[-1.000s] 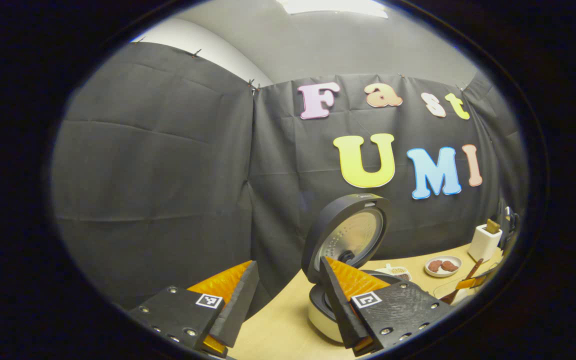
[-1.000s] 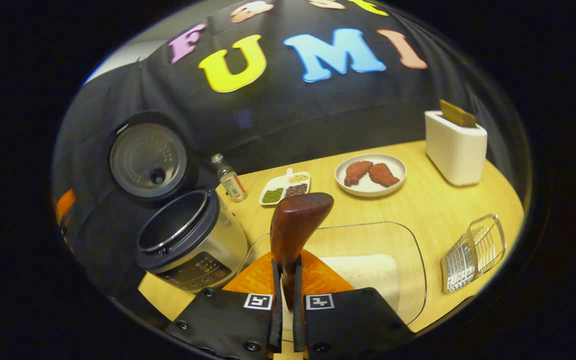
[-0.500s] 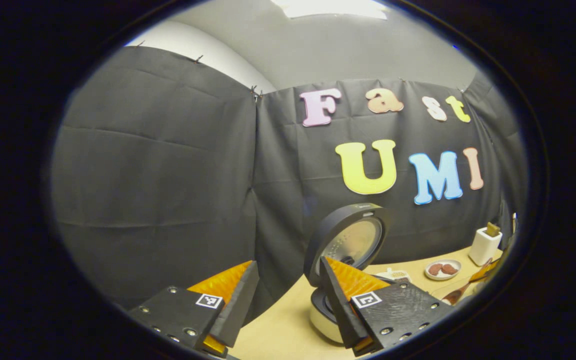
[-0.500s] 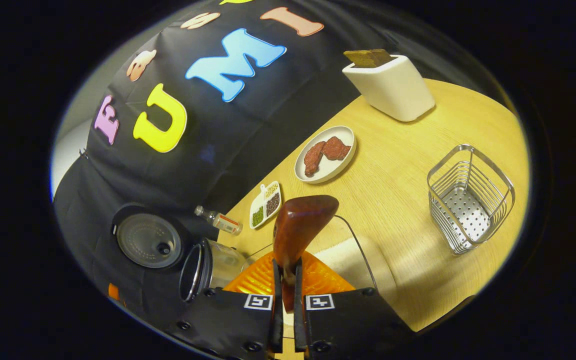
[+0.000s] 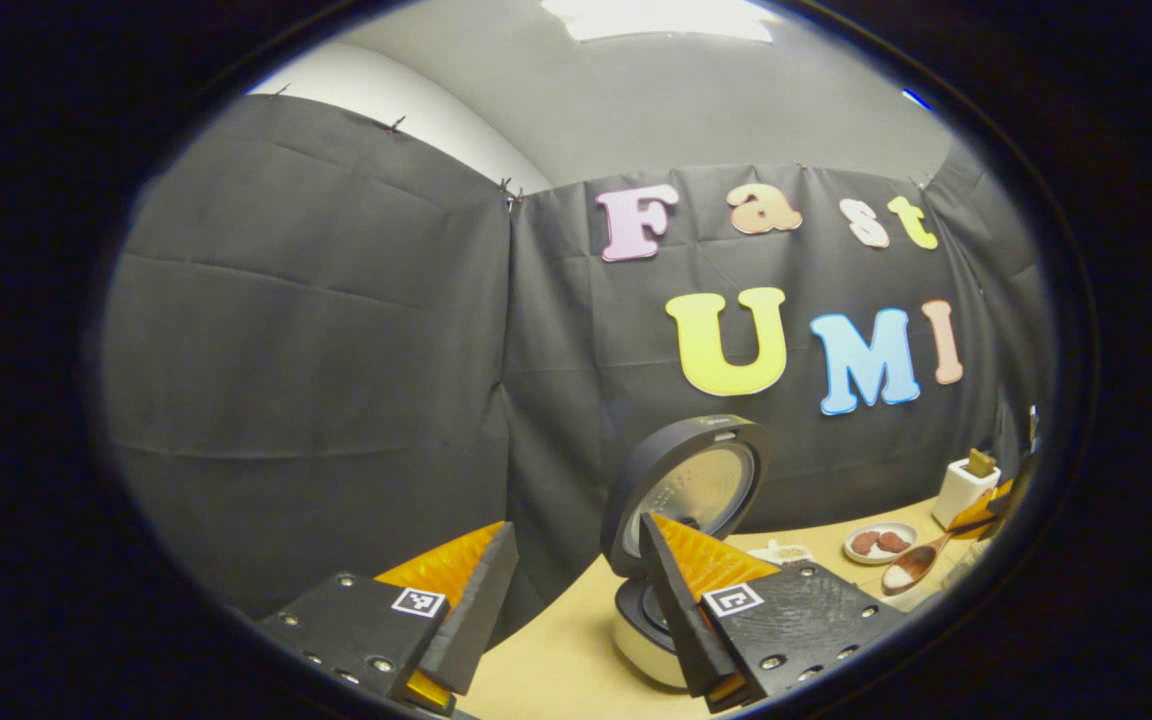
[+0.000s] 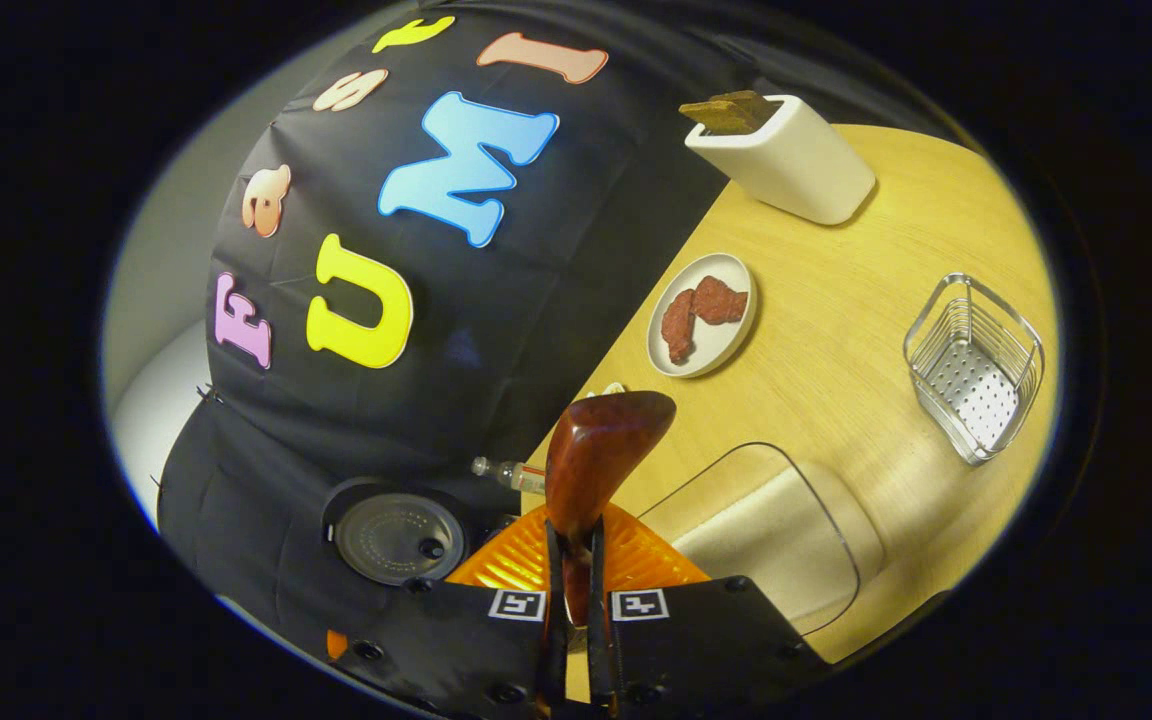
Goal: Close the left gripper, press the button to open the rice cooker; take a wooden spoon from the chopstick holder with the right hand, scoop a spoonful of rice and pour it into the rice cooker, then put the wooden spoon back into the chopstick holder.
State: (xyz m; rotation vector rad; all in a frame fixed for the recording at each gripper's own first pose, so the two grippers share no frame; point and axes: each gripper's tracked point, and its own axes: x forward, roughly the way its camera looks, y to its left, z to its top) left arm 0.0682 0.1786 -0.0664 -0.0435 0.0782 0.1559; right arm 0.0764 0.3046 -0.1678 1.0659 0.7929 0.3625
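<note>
Wooden spoon clamped in my right gripper, rice loaded; left gripper idle, fingers apart; next I carry it level over the open rice cooker.

In the right gripper view, the wooden spoon stands up between the right gripper's fingers, its bowl above them. Behind it on the table lies a plate bearing two pieces of meat. Farther back stands a toaster with a slice in its slot. To the right sits the chopstick holder. Just right of the spoon lies a clear tray holding rice. Left of the spoon a small bottle lies on its side, and beyond it is the rice cooker's raised lid. In the left gripper view, the rice cooker stands behind the left gripper's right finger, lid up, with the spoon and plate far to the right.
</note>
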